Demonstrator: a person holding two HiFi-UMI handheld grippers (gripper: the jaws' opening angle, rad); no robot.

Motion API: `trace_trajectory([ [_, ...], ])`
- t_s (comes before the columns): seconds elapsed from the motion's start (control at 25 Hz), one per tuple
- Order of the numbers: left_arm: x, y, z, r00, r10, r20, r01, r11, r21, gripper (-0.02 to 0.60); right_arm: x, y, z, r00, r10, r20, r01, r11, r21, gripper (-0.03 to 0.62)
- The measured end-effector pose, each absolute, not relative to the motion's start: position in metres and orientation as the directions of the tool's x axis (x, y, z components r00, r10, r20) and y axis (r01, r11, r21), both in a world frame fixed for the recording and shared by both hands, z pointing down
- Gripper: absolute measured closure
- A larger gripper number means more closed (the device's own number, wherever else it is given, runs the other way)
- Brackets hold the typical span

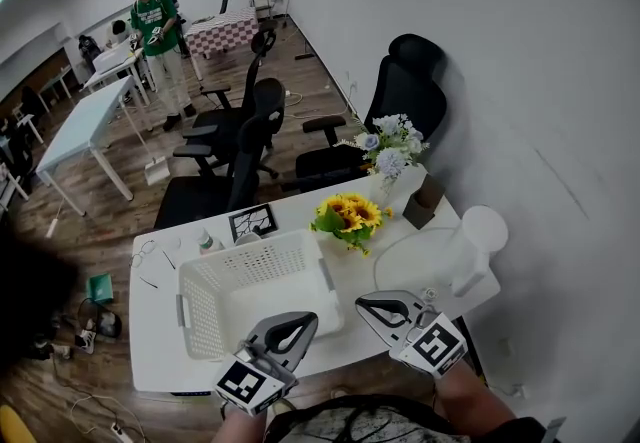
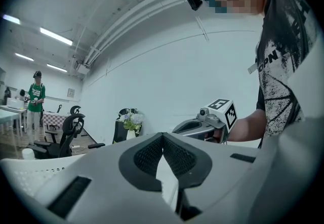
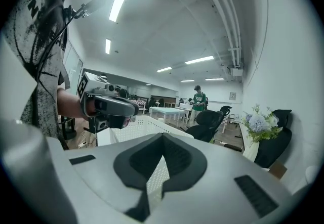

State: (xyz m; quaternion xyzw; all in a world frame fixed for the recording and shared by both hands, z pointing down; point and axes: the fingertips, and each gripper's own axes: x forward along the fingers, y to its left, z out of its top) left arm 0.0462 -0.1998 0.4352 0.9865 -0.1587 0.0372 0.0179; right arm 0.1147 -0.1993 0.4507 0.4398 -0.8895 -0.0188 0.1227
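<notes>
The white desk is the biggest thing here. A big white basket with little holes sits in the middle of it.

I think a bump is what could go wrong. The basket looks light, so a knock on its near wall could make it slide. The yellow flowers stand just past its far right corner. A hard push on the basket could tip them over. The two claws also point at each other and are near each other, so they could hit.

The left claw is clenched, its tips pressed together with nothing between them. It hangs over the near right corner of the basket. I cannot tell if it touches the rim.

The right claw is clenched too, and empty. It hangs over bare desk, just right of the basket, so the basket lies to its left and a little farther away.

The yellow flowers stand farther away than both claws.
</notes>
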Motion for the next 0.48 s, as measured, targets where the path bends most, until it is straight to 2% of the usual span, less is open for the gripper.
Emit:
trace_trajectory([
  [0.48,0.043,-0.1989,0.4399,0.94,-0.332,0.083,-0.335,-0.942,0.025,0.571,0.111,-0.1969,0.4542,-0.6,-0.774,0.201,-0.762,0.63,0.151,0.572],
])
